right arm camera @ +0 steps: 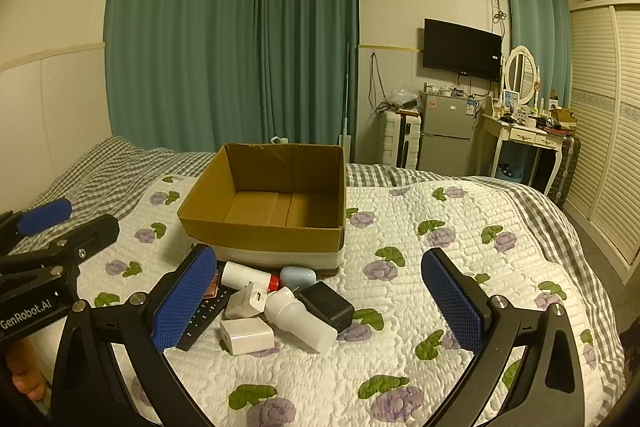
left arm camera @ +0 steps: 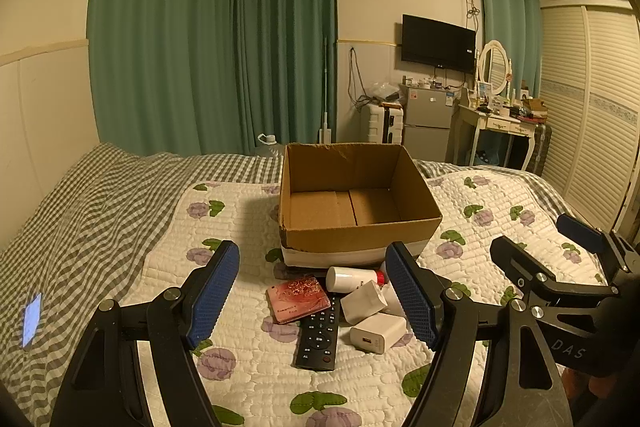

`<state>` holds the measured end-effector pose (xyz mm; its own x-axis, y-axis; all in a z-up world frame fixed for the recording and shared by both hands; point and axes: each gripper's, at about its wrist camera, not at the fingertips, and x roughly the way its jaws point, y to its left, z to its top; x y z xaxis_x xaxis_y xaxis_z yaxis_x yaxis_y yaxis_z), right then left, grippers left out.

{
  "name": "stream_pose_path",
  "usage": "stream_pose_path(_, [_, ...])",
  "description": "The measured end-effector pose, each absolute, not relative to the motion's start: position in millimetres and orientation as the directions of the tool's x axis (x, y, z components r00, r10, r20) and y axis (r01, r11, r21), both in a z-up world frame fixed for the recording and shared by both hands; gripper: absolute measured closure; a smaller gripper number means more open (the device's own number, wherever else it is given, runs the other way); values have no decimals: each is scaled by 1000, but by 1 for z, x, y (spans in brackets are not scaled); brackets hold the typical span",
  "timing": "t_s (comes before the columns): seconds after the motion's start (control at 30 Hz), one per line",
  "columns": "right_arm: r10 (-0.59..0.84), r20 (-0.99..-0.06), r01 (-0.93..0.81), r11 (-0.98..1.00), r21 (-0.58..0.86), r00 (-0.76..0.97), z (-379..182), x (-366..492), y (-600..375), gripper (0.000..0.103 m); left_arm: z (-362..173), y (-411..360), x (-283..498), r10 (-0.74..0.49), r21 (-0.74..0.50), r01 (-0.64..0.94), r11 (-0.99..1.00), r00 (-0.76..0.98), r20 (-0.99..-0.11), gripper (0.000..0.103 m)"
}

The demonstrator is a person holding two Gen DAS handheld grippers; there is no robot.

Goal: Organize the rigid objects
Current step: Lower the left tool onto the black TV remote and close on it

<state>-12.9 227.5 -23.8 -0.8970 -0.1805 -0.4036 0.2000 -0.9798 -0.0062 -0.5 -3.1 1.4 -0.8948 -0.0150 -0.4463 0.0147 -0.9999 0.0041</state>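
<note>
An open, empty cardboard box (left arm camera: pixel 352 235) (right arm camera: pixel 264 239) stands on the bed. In front of it lies a pile: a black remote (left arm camera: pixel 320 339), a pink card case (left arm camera: pixel 298 299), white chargers (left arm camera: pixel 378 333) (right arm camera: pixel 247 335), a white bottle with a red cap (left arm camera: pixel 348 279) (right arm camera: pixel 246 275), a second white bottle (right arm camera: pixel 300 321), a black charger (right arm camera: pixel 326 305) and a pale blue case (right arm camera: pixel 298 275). My left gripper (left arm camera: pixel 316 303) is open and empty, hovering just short of the pile. My right gripper (right arm camera: pixel 320 303) is open and empty, to the right of the left one.
The pile lies on a floral quilt (right arm camera: pixel 420 267) over a checked sheet (left arm camera: pixel 80 211). A lit phone (left arm camera: pixel 32 319) lies at the left. Past the bed stand a fridge (right arm camera: pixel 446 133), a dressing table (right arm camera: pixel 524 135) and a wardrobe (right arm camera: pixel 604 131).
</note>
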Motion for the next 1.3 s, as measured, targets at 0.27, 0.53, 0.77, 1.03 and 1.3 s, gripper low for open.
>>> stream_pose_path(0.27, [-192,-431,216,-976,-7,-882,-29,-16,227,0,-2,-13,-4,-26,-5,32,-999,-891,-453,25])
stream_pose_path(0.53, [-200,-512,233,-973,0,-835,-53,-35,228,0,-82,-26,-51,-25,16,19,-1000,-743,-669,27])
stream_pose_path(0.77, [-197,-578,252,-968,-14,-792,-77,-51,224,0,-137,-14,-86,43,-21,-42,-999,-624,-780,28])
stream_pose_path(1.03, [-184,-623,259,-965,-30,-760,-91,-62,217,0,-166,3,-123,75,-26,-104,-994,-498,-864,60])
stream_pose_path(1.3, [-214,-693,334,-942,-40,-688,-106,-68,195,0,-151,-1,-92,105,-50,-122,-991,-509,-854,62])
